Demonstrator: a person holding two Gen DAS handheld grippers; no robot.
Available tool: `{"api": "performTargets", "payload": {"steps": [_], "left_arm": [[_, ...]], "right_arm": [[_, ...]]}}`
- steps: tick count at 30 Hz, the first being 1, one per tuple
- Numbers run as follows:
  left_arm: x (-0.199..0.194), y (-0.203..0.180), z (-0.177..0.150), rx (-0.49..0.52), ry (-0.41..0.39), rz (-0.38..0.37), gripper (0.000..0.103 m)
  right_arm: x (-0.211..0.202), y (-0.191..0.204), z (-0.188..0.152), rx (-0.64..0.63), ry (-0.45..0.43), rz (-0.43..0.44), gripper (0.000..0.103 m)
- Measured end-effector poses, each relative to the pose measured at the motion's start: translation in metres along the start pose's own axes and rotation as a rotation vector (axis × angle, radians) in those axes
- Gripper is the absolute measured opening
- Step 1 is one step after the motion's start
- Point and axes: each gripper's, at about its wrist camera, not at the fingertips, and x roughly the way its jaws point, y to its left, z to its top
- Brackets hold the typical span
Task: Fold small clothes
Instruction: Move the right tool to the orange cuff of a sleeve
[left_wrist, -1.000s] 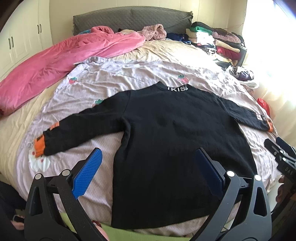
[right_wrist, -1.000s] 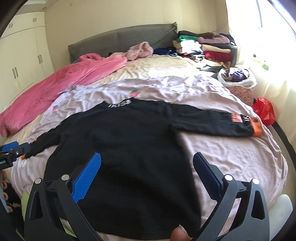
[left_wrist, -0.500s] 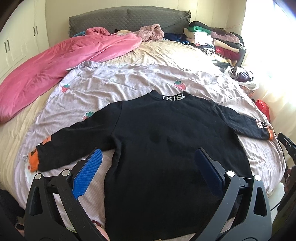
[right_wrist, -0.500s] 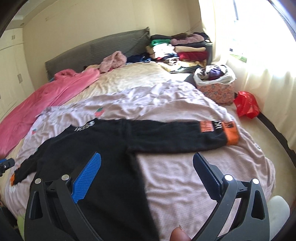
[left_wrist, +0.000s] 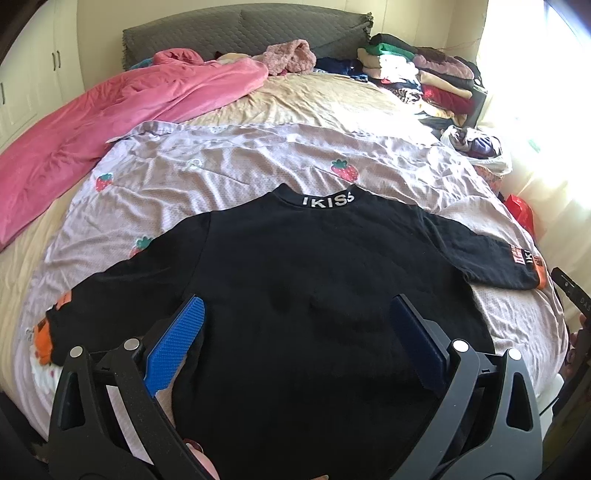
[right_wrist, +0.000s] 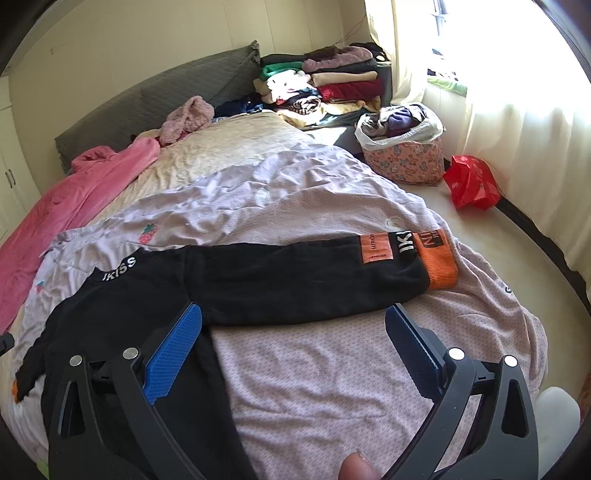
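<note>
Both tongs, left (left_wrist: 295, 328) and right (right_wrist: 293, 328), hover wide apart above the flat black sweater (left_wrist: 314, 295).

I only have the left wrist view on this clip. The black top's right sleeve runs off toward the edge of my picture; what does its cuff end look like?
Observer: In the right wrist view the right sleeve lies flat and straight, ending in an orange ribbed cuff, with an orange patch and a white-lettered black band just before it.
Operator: Is the right gripper holding it?
Observer: No. The right gripper is open, hovering short of the sleeve, with nothing between its fingers.
Operator: What is beyond the bed on that side?
Observer: A floral basket full of clothes on the floor, with a red bag beside it.
</note>
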Motion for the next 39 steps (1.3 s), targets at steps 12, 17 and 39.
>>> {"api": "performTargets", "payload": {"steps": [12, 17, 39], "left_arm": [[0.02, -0.024, 0.017, 0.026, -0.004, 0.008, 0.094], [0.024, -0.03, 0.02, 0.017, -0.077, -0.017, 0.094], [0.111, -0.044, -0.024, 0.081, 0.092, -0.054, 0.094]], "right_arm": [[0.008, -0.019, 0.022, 0.007, -0.022, -0.049, 0.099], [0.015, -0.033, 0.034, 0.023, -0.01, -0.064, 0.099], [0.102, -0.167, 0.028, 0.218, 0.171, -0.2, 0.098]]}}
